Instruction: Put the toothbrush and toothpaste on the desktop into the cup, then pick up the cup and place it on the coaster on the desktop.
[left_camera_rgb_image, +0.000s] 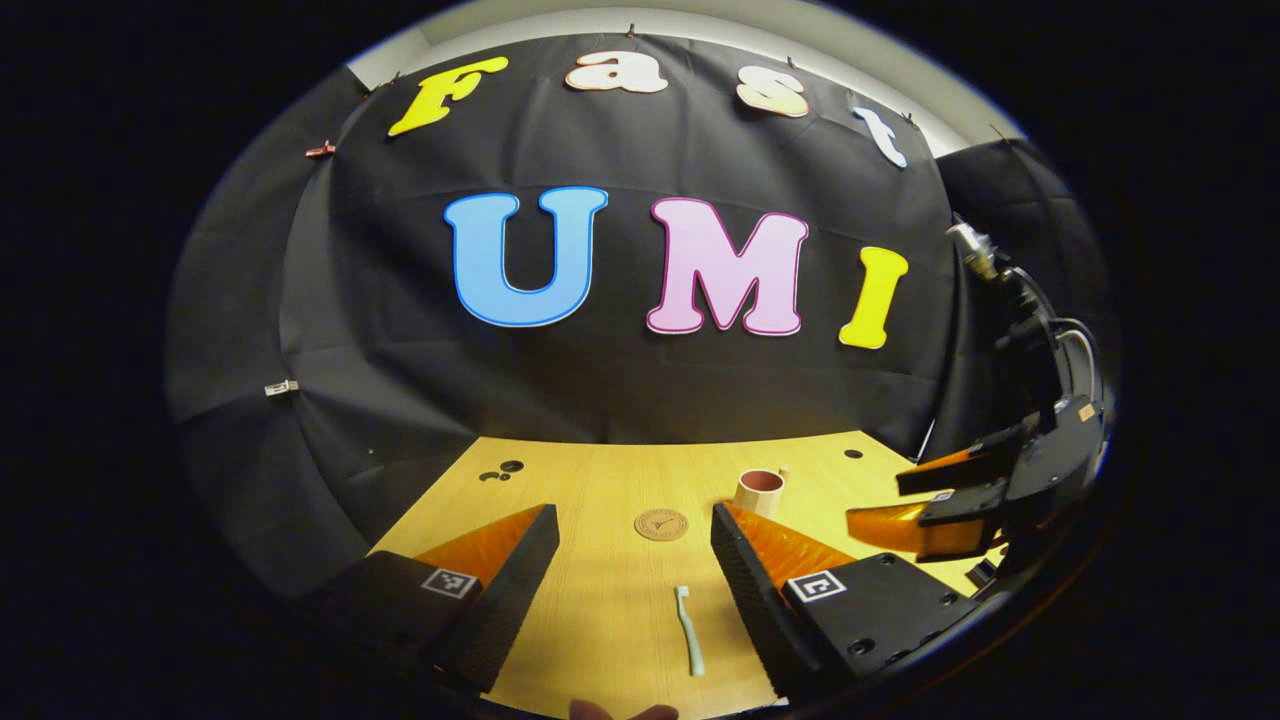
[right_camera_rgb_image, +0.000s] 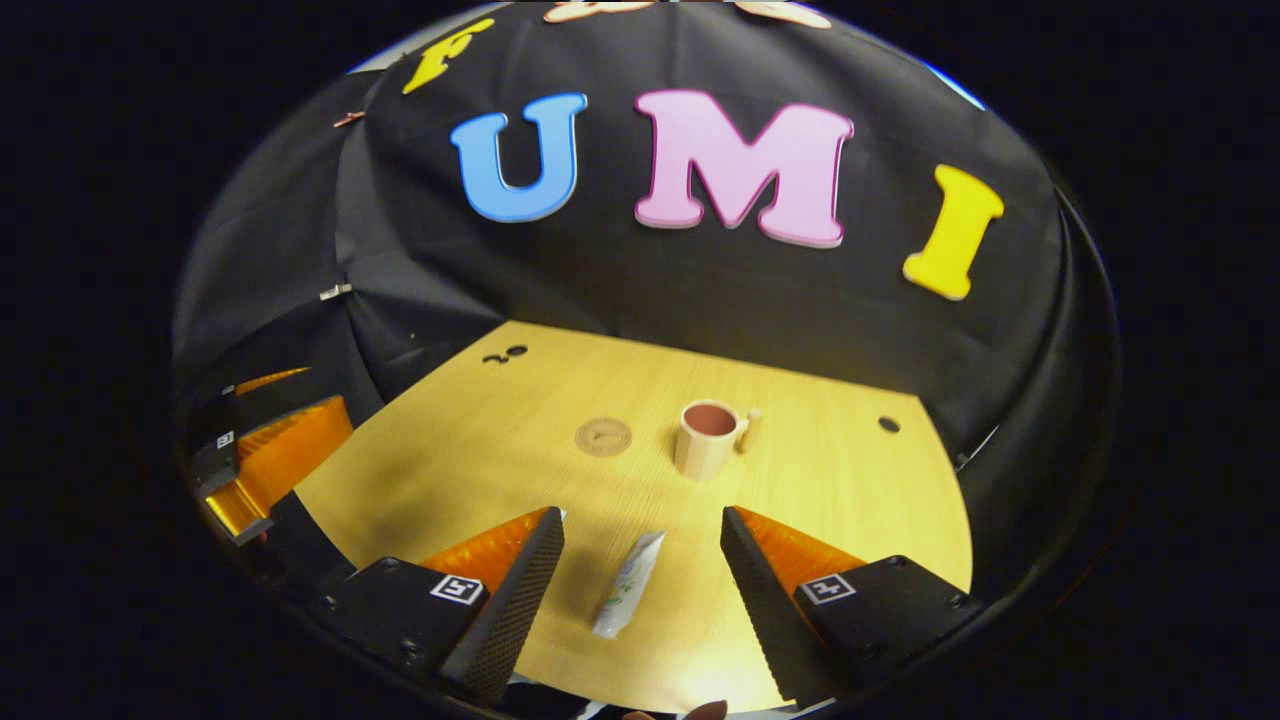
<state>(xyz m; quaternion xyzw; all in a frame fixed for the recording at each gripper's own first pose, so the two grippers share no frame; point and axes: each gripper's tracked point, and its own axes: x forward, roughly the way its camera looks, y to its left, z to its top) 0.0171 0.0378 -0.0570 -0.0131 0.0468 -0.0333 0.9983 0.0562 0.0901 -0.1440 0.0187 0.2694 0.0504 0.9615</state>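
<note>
Booth interior, black cloth wall (left_camera_rgb_image: 620, 380) hanging in soft folds behind a light wooden desktop (right_camera_rgb_image: 480, 450), small dark round holes (right_camera_rgb_image: 888, 424) near the desktop's far edge, pale wall strip (left_camera_rgb_image: 700, 25) above the cloth, bright light on the wood

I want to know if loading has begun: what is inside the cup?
The cup looks empty: only its bare inner wall shows; the bottom is hidden by the rim. The toothbrush and toothpaste lie on the desktop.
</note>
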